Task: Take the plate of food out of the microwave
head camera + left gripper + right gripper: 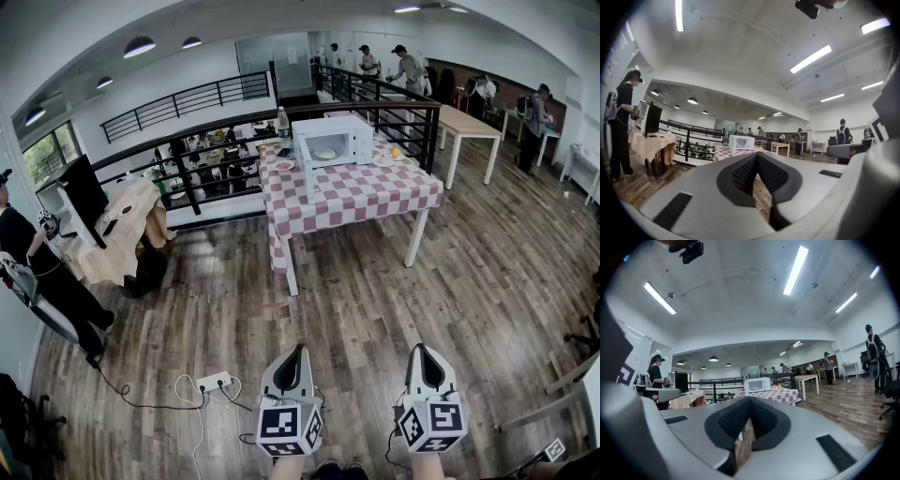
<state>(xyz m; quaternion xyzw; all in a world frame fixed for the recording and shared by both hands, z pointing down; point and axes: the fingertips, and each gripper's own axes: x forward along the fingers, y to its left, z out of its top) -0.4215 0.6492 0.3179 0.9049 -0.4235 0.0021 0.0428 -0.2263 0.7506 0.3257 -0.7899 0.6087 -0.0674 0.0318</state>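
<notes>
Our left gripper (757, 157) has its two dark ribbed pads pressed together with nothing between them, and our right gripper (749, 401) is closed just as tightly and is equally empty. In the head view we hold both low at the bottom edge, side by side and apart from each other, pointing level across the wooden floor (375, 309). Just left of the left gripper a white power strip (214, 382) lies on the boards with its cables trailing. Well ahead of us stands the surface (361, 197), covered with a red-and-white checked cloth, and on it sits the white microwave (333, 141). The plate of food (325, 154) shows as a pale disc inside the microwave's cavity, well apart from both grippers. A bottle (283, 122) stands behind the microwave, and a small dish (283, 165) lies on the cloth to its left. A black railing (187, 164) runs behind the surface. Further left we see a draped table (122, 234) and, beside it, a person in dark clothes (28, 253). A bare wooden table (466, 122) stands off to the right, with more people beyond it.
</notes>
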